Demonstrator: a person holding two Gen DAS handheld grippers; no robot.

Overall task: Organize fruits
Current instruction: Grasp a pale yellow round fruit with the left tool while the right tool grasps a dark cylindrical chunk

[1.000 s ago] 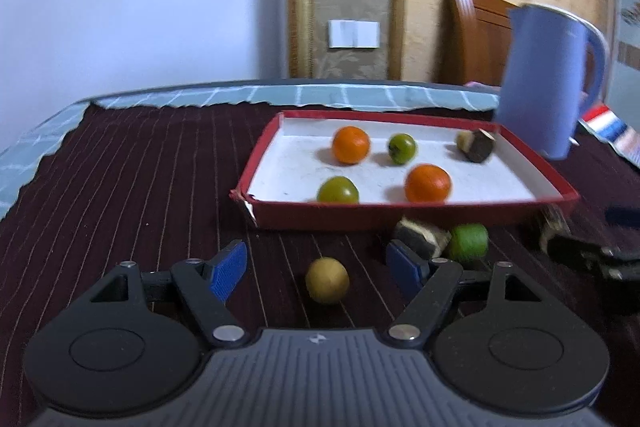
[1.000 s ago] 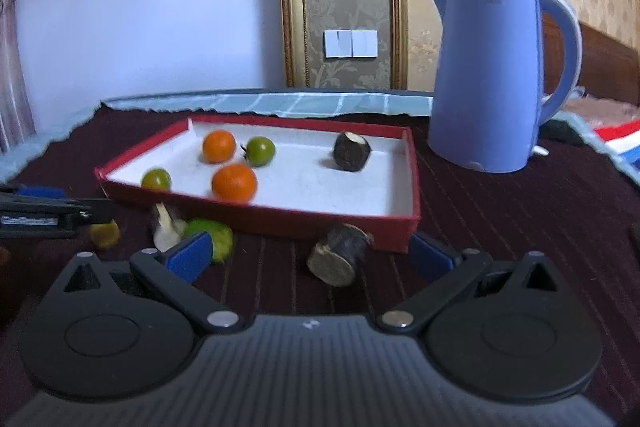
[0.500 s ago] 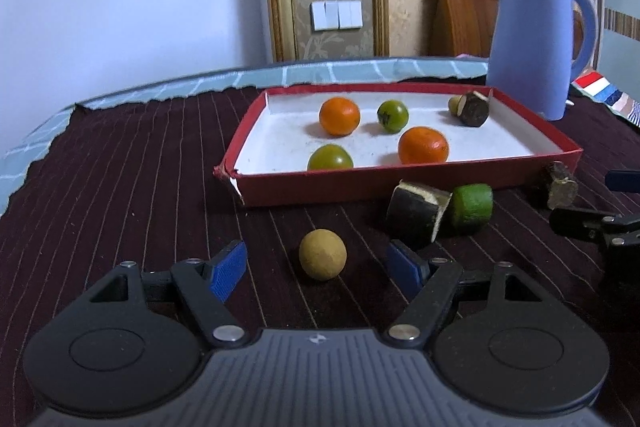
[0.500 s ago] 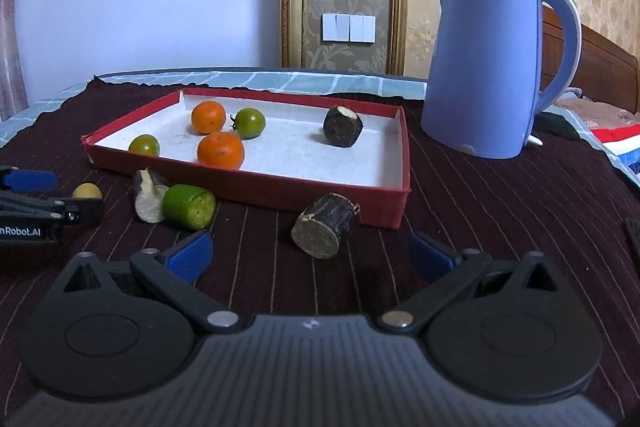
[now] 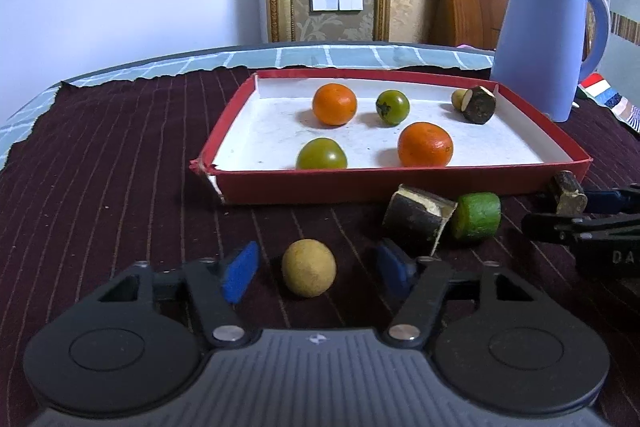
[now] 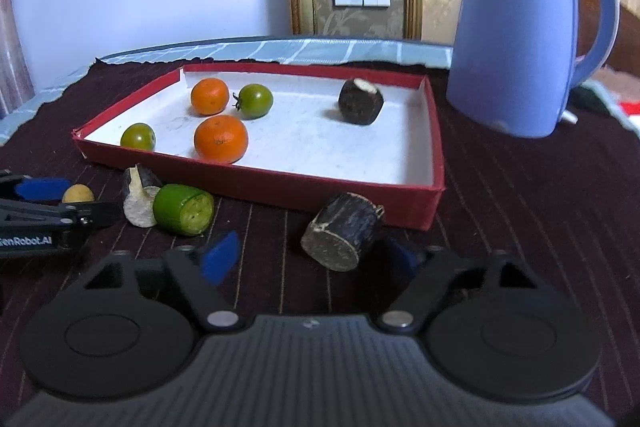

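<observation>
— Both grippers have come closer to the fruit than a second ago, and their jaws have just been closing. What sits between the left gripper (image 5: 316, 273) fingers?

— A small round tan fruit (image 5: 309, 267), lying on the dark striped cloth (image 5: 120, 187) that covers the surface. It lies between the blue pads, but there is a gap on each side, so the fingers are not yet pressing it.

— And the right gripper (image 6: 308, 261)?

— A dark-skinned chunk with a pale cut face (image 6: 342, 235) lies between its fingers, just in front of the red tray (image 6: 436, 163). The right pad is blurred and partly hidden behind the chunk, while the left pad stands clear of it. So those fingers are released too, by what shows.

— Where is the rest of the fruit?

— In the white-lined tray: two oranges, one at the back (image 5: 334, 104) and one nearer (image 5: 425, 144), two green tomatoes (image 5: 393, 107) (image 5: 321, 154), and a dark chunk (image 5: 478, 104) with something small and yellowish beside it in the far right corner. Outside, near the tray's front wall, another dark piece with a pale face (image 5: 418, 217) touches a cut green piece (image 5: 478, 215).

— Anything else?

— A blue kettle (image 6: 520, 27) stands behind the tray to the right.
</observation>
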